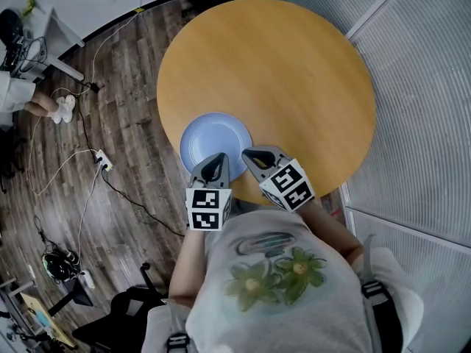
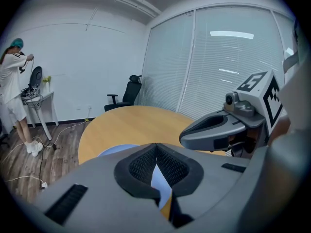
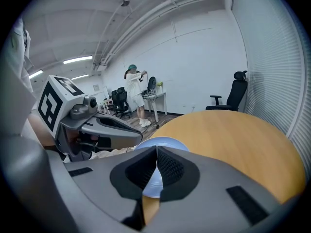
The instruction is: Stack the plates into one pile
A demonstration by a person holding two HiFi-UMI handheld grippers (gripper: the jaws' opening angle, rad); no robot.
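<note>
Sitting near the lower left edge of the round tabletop (image 1: 287,72) is a blue plate (image 1: 213,132). At its lower rim in the head view, the left tool (image 1: 218,157) and right tool (image 1: 249,154) hover side by side, each with jaws pressed together and holding nothing.

Plate (image 1: 213,140): near rim hidden under left gripper (image 1: 219,157); one plate or several, cannot tell. Gripper views: own closed jaws cover most of plate. Table (image 1: 294,72): near edge hidden under right gripper (image 1: 247,154). Bystander (image 1: 15,94) cut off at left edge.
</note>
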